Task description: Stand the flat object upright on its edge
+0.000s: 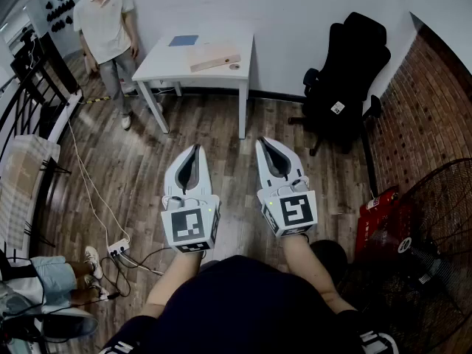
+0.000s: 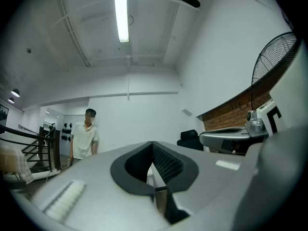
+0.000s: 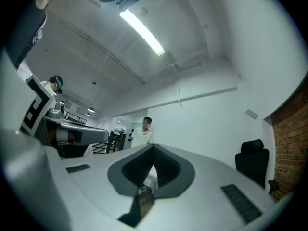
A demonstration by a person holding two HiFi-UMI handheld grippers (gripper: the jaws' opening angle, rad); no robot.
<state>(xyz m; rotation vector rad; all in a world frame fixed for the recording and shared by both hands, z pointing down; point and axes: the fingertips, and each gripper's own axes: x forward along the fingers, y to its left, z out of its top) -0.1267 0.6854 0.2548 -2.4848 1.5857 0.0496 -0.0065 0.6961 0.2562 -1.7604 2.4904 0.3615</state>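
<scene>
A flat, pale wooden board lies on the white table at the far side of the room, with a blue flat sheet behind it and a small round thing beside it. My left gripper and right gripper hover side by side over the wooden floor, well short of the table. Both are shut and hold nothing. The left gripper and the right gripper each show their own dark pads meeting, aimed slightly upward at the white wall.
A person stands left of the table. A black office chair sits at the right, by a brick wall. A fan and a red box are near right. Cables and a power strip lie left, by a stair railing.
</scene>
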